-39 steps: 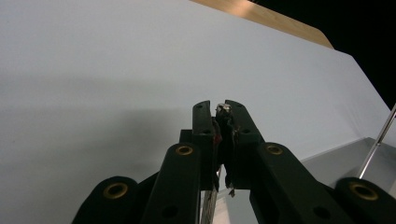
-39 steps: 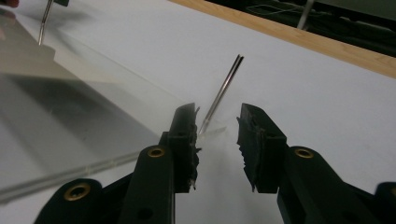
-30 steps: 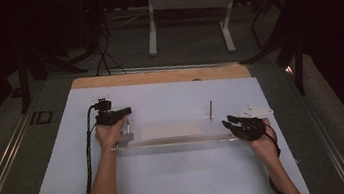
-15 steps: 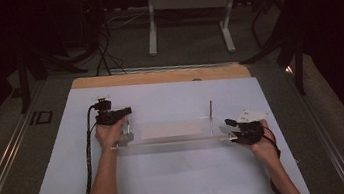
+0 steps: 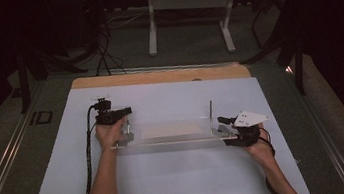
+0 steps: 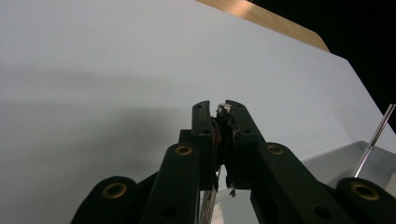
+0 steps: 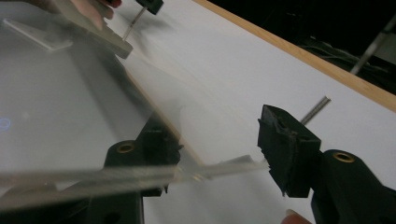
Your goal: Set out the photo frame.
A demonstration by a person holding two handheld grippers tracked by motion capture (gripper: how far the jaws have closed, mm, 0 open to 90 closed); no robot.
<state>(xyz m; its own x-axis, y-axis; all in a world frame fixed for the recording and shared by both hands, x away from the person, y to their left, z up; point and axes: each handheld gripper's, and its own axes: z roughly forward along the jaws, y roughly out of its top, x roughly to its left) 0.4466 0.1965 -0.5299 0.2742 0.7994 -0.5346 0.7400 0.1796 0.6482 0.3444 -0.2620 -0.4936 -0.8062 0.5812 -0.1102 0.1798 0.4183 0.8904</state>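
Observation:
A clear plastic plate (image 5: 173,138) lies flat across the middle of the white board, with a thin upright metal rod (image 5: 211,112) at its right end. At the plate's left end, my left gripper (image 5: 125,117) is shut on the tip of a second upright rod (image 6: 224,109). My right gripper (image 5: 225,131) sits at the plate's right end. Its jaws have just been opening and now stand wide. The plate's edge (image 7: 215,169) runs between them, and the pads do not press on it. The right-end rod (image 7: 315,108) stands just behind one jaw.
The white board (image 5: 171,183) covers a wooden table (image 5: 157,76). Beyond the table's far edge stand a grey frame stand (image 5: 188,4), cables and dark floor. A metal rail (image 5: 3,169) runs along the table's left side.
The right gripper's jaws have spread apart at the plate's right end, and its grey top plate now faces up. The left hand and gripper have kept still.

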